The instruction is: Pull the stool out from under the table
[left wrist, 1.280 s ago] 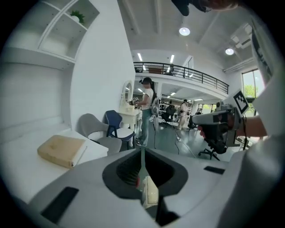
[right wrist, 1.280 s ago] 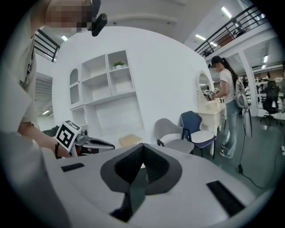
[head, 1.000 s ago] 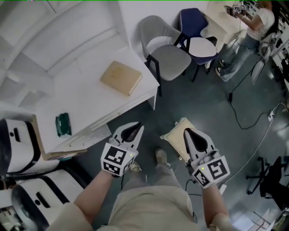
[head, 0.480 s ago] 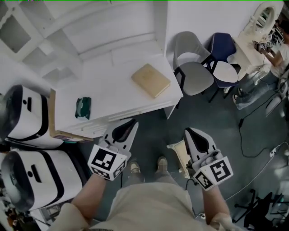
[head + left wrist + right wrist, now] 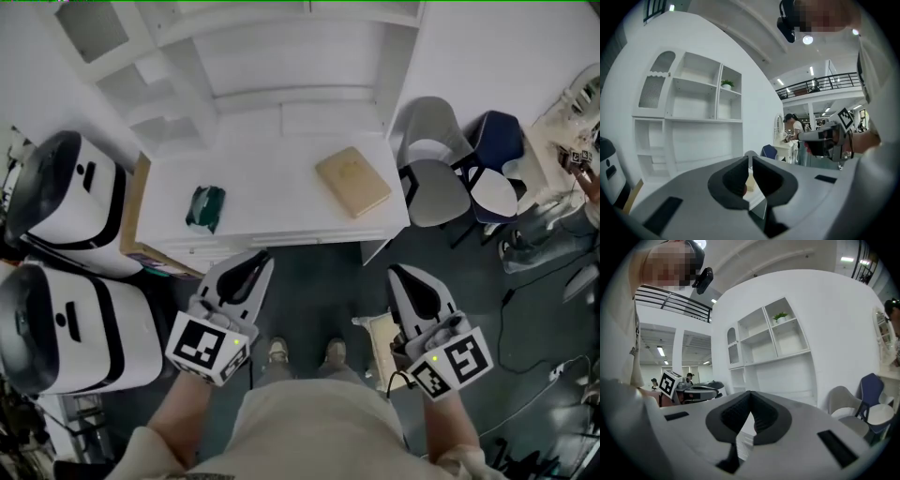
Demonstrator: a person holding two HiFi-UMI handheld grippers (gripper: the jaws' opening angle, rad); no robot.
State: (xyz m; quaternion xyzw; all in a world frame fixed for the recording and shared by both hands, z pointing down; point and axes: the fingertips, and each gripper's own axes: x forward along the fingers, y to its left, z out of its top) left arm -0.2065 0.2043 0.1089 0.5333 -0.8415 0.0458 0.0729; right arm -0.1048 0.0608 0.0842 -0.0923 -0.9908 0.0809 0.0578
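Left gripper (image 5: 255, 265) and right gripper (image 5: 409, 281) are both found clenched and empty, and are held in front of the white table (image 5: 281, 225). The stool (image 5: 375, 334) is located on the dark floor just beside the right gripper. It is largely hidden by that gripper and appears to stand clear of the table edge rather than beneath it. Only a cream, squarish padded seat is seen; no legs are visible. The stool is judged light, with a soft, yielding top. Hold is best taken at the firm seat rim or a leg. A tan book (image 5: 353, 181) is noted on the smooth tabletop.
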